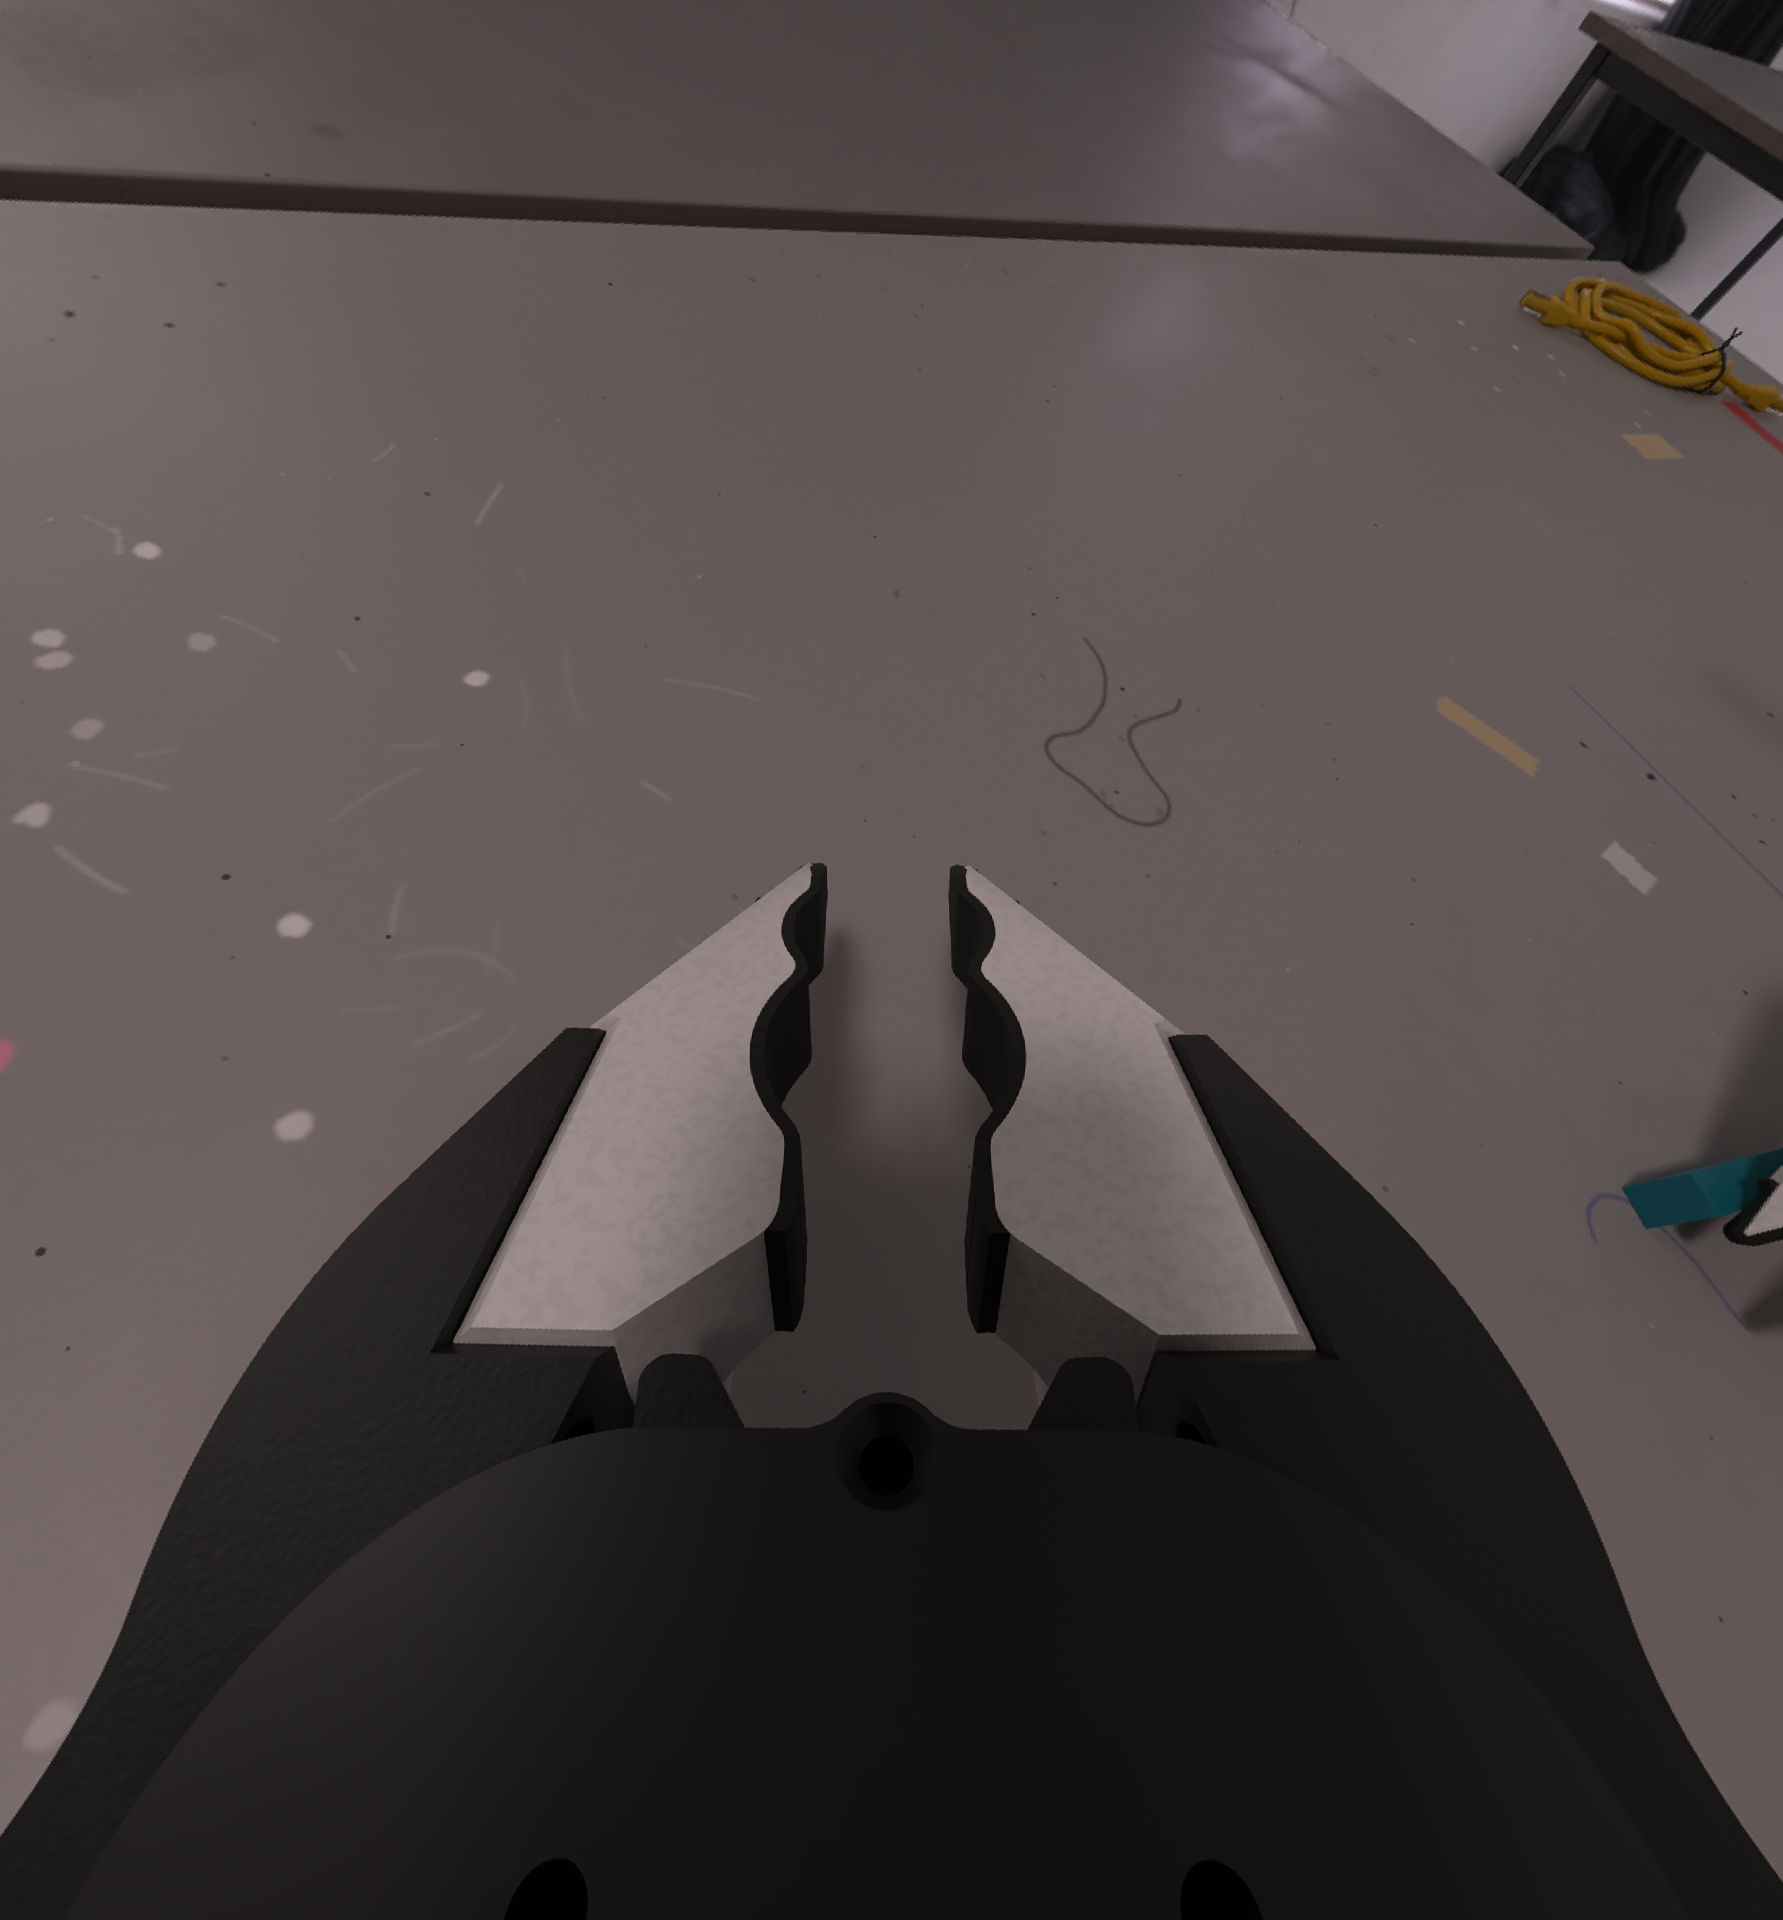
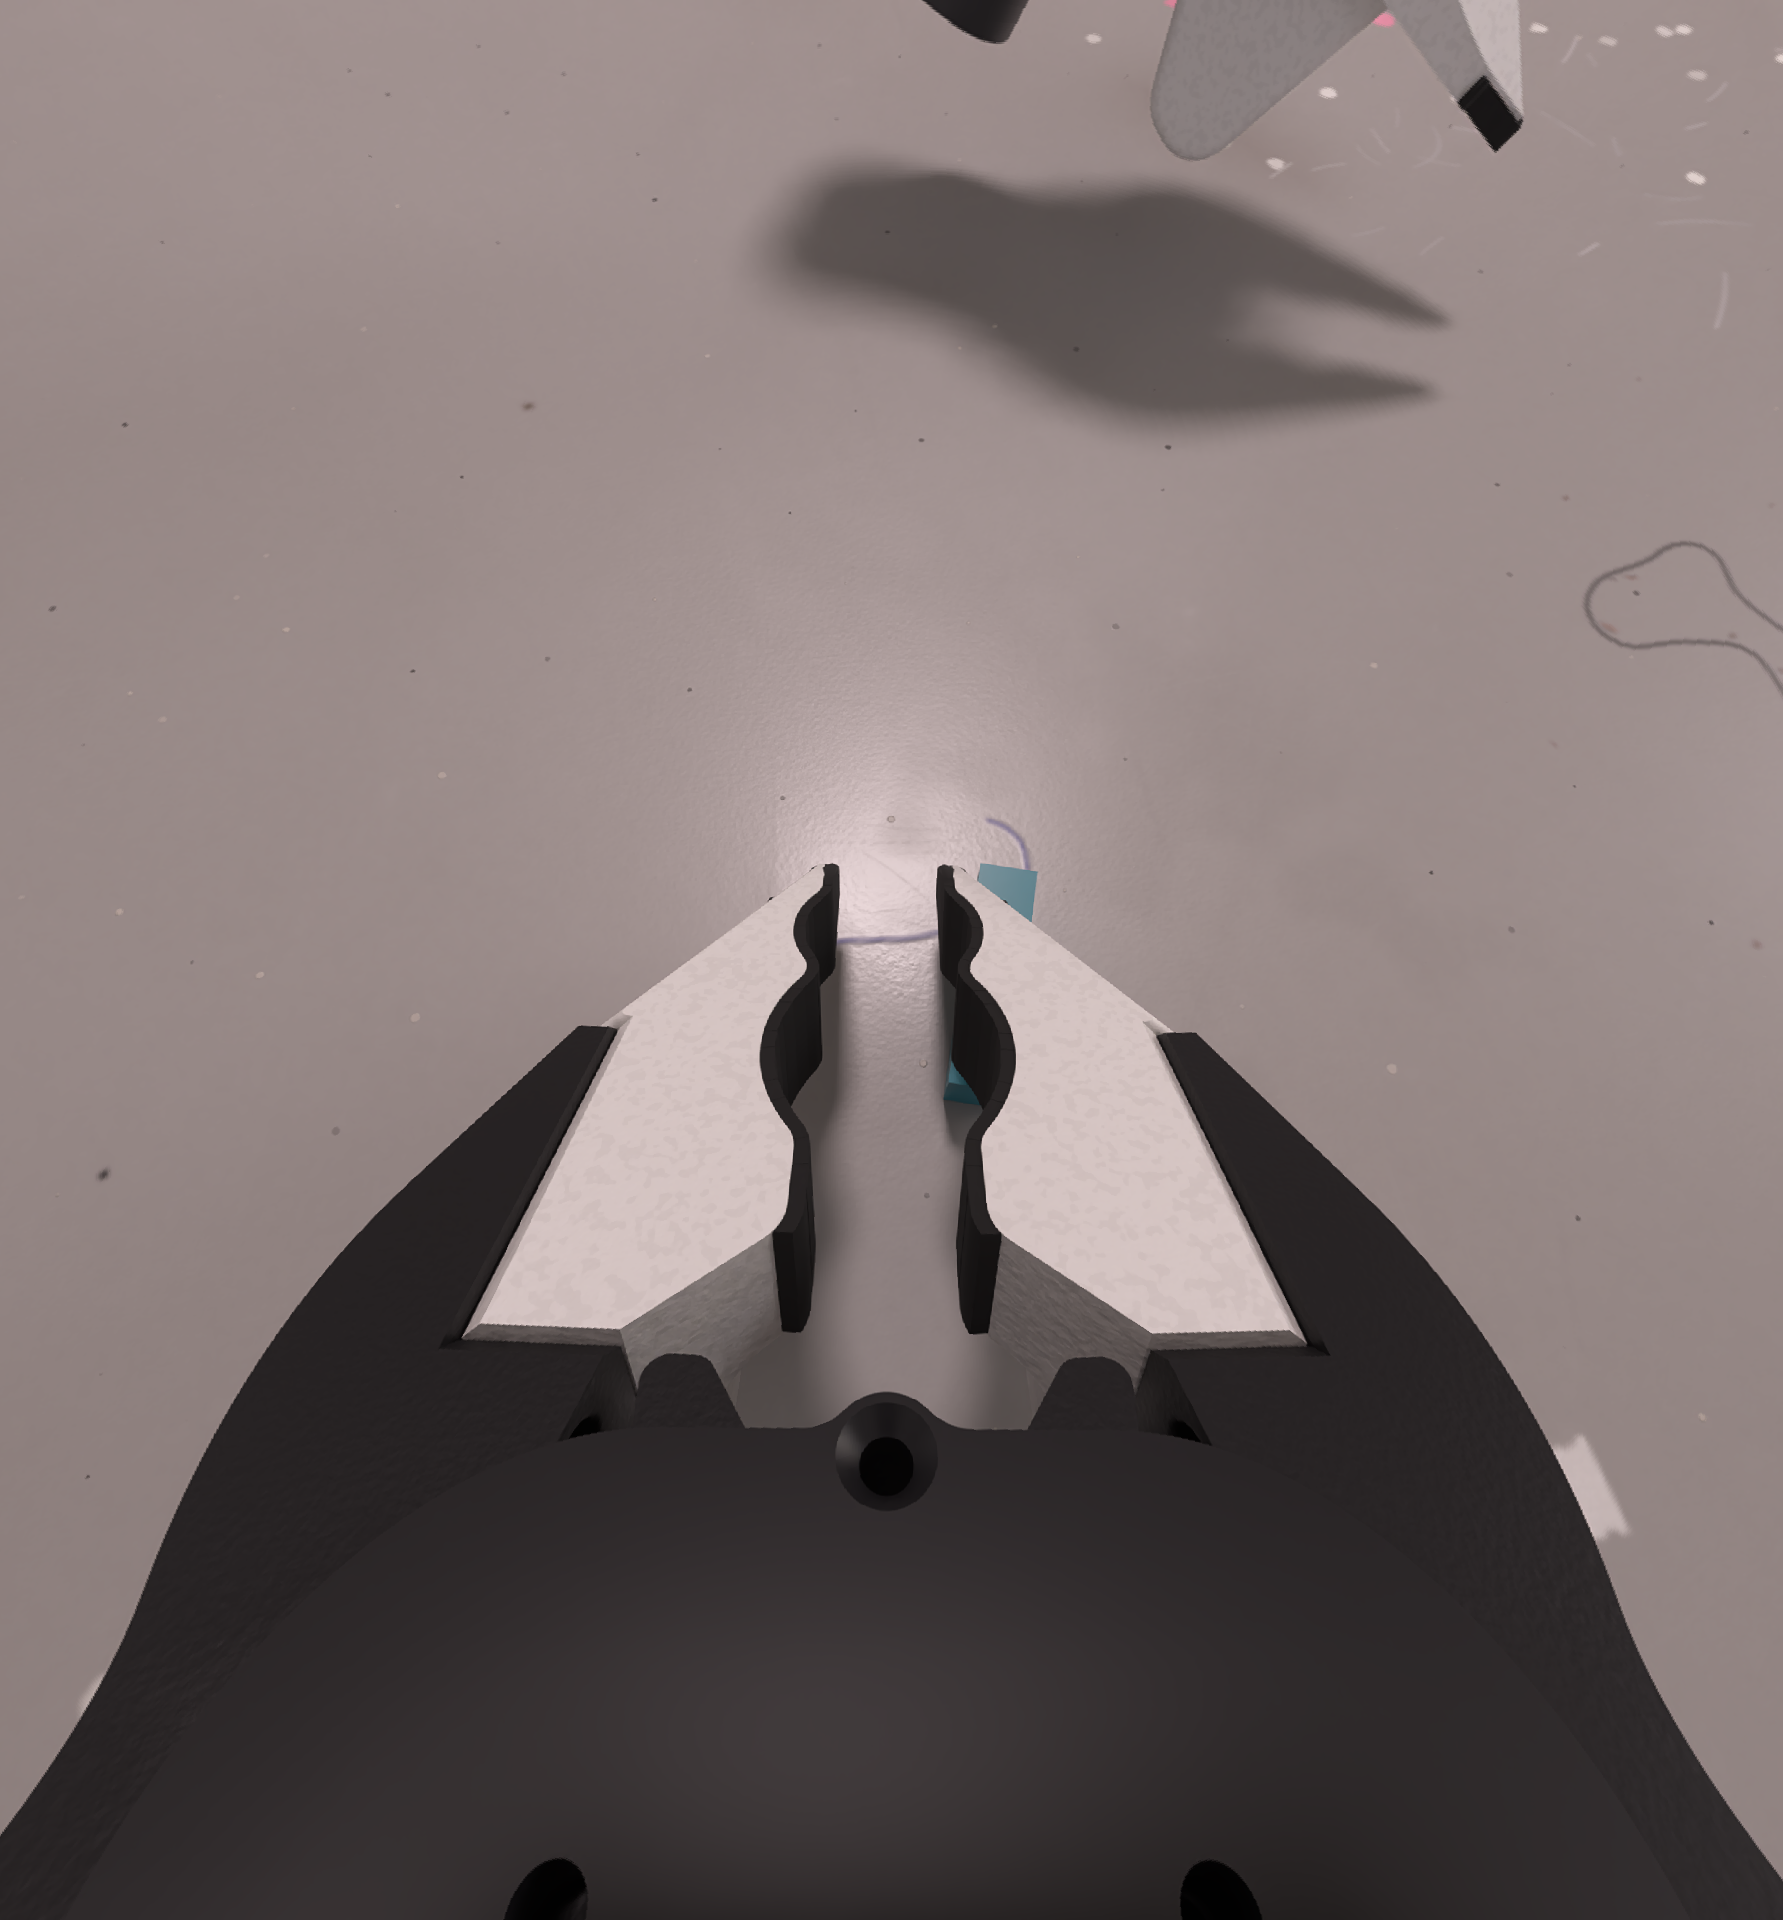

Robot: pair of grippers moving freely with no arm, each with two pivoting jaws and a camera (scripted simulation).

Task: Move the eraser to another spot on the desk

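Right tool (image 2: pixel 887 883) at the eraser (image 2: pixel 1006 891)
Both tools, left (image 1: pixel 887 883) too, stand apart, empty; the eraser lies outside the right finger, so shifting sideways would centre it.

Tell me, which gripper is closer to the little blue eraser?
The right gripper. Its right finger covers most of the teal eraser, which lies on the desk right at the tips. The left gripper is well off to the eraser's side, nothing between its fingers.

The eraser (image 1: pixel 1702 1195) lies on the bench (image 1: pixel 866 520), to the right of my left gripper (image 1: pixel 888 868) and just beside my right gripper (image 2: pixel 888 868). A coiled cord (image 1: pixel 1635 338) lies far ahead, near the bench's right edge.
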